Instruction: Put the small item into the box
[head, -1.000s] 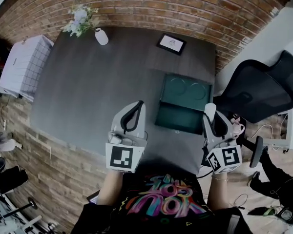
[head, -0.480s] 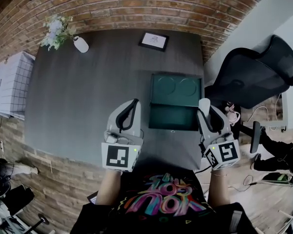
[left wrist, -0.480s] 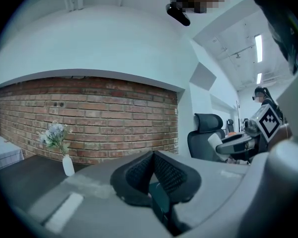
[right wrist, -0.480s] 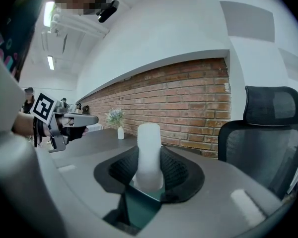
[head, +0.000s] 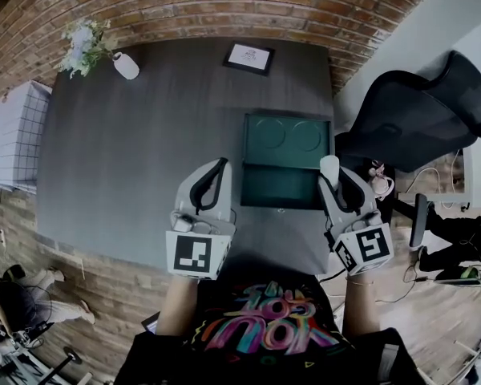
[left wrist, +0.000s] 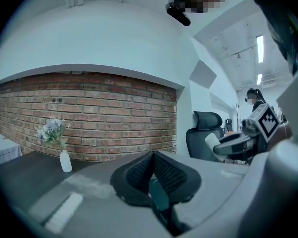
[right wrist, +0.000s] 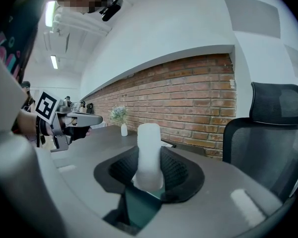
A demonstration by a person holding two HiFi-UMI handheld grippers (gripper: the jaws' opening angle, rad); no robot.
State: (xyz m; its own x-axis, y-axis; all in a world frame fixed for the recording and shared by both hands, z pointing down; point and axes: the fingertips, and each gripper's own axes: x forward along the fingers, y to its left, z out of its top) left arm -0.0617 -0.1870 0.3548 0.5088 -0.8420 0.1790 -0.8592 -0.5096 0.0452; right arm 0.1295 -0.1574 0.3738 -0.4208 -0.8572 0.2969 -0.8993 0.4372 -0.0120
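dark grey table (head: 128,151) by a brick wall (head: 184,10), with an open green box (head: 284,189) on it. right gripper (head: 337,184) clamps a small white item (right wrist: 149,152); left gripper (head: 216,175) jaws are closed, empty.

Light was even, cool and indoor, moderately bright. The ceiling strips (left wrist: 260,48) blew out in the left gripper view. Fisheye was heavy everywhere: the brick wall (head: 224,6) bowed and the corners vignetted black. The table (head: 144,151) had a soft sheen and only faint shadows. Close to the lens, the small item (right wrist: 149,155) looked soft and washed pale. The head view was dimmer and muted.
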